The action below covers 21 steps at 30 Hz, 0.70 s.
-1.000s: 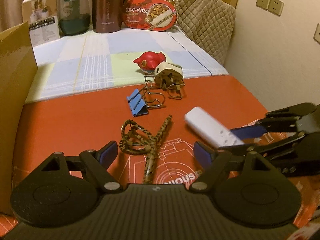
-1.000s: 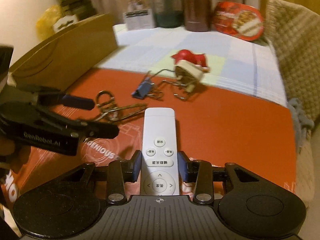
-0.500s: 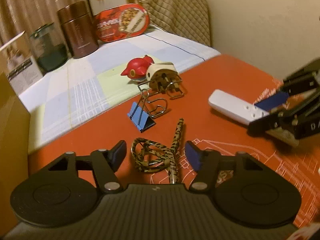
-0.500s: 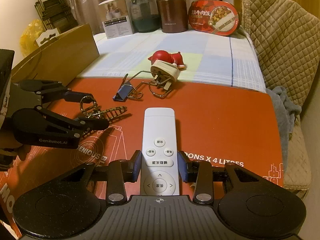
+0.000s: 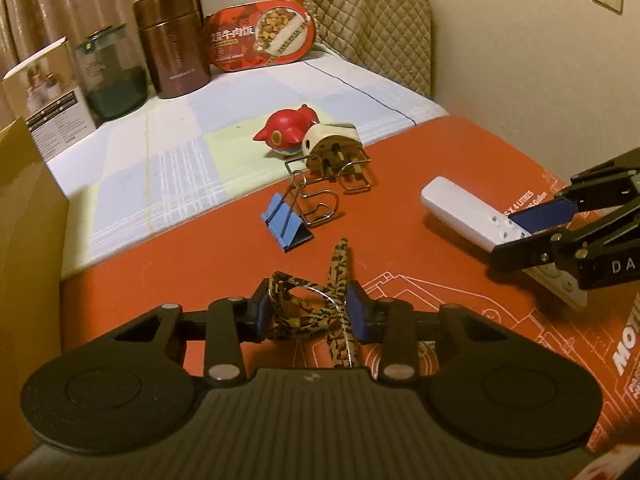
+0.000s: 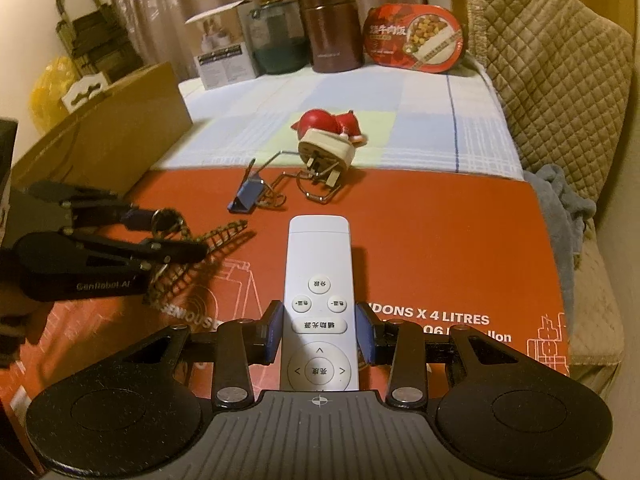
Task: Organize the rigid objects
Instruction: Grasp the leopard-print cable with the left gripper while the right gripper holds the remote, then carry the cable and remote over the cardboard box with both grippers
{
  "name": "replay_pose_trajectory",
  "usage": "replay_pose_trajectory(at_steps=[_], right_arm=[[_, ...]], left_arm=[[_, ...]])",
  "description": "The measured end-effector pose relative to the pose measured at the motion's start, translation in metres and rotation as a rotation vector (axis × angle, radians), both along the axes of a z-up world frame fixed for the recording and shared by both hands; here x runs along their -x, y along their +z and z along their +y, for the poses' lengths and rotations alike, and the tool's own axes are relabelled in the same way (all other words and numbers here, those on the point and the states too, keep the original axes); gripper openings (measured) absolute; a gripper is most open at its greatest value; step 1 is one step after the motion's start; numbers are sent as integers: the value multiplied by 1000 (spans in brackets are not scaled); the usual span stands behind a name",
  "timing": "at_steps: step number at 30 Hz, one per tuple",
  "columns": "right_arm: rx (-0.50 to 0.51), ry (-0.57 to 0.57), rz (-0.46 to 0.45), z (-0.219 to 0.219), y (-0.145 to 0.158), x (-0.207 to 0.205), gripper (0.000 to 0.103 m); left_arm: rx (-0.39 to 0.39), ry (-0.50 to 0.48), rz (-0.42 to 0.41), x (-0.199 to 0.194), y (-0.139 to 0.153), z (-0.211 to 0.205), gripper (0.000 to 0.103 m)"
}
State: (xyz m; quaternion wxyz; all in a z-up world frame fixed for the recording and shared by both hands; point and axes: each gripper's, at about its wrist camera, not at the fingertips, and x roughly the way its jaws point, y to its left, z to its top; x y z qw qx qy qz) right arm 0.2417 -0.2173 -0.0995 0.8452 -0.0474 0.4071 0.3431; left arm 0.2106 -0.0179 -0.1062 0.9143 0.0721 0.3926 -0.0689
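My left gripper (image 5: 310,312) is shut on a leopard-print lanyard (image 5: 320,312) on the orange mat (image 5: 200,264); the lanyard's strap end sticks out forward. It also shows in the right wrist view (image 6: 188,248), with the lanyard (image 6: 224,232) trailing right. My right gripper (image 6: 319,332) is shut on a white remote (image 6: 319,276), which points away over the mat (image 6: 440,232). In the left wrist view the remote (image 5: 464,210) and right gripper (image 5: 520,236) are at the right.
A blue binder clip (image 5: 286,224), wire puzzle rings (image 5: 352,176), a white plug (image 5: 332,148) and a red figurine (image 5: 288,130) lie ahead. A cardboard box (image 6: 100,140) stands left. Jars, a brown canister (image 5: 172,40) and a food tray (image 5: 260,34) line the back.
My left gripper moved forward over the lanyard and closed on it. The right gripper still holds the remote, nearly still.
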Motion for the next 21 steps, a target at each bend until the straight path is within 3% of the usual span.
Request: replay_pose_trajectory(at_steps=[8,21], right_arm=[[-13,-16,-35,3,29,10,35],[-51,-46,-148,26,123,35,35]], left_arm=[[38,40,0,22,19,8,33],[106,116,-134,66,109,41,33]])
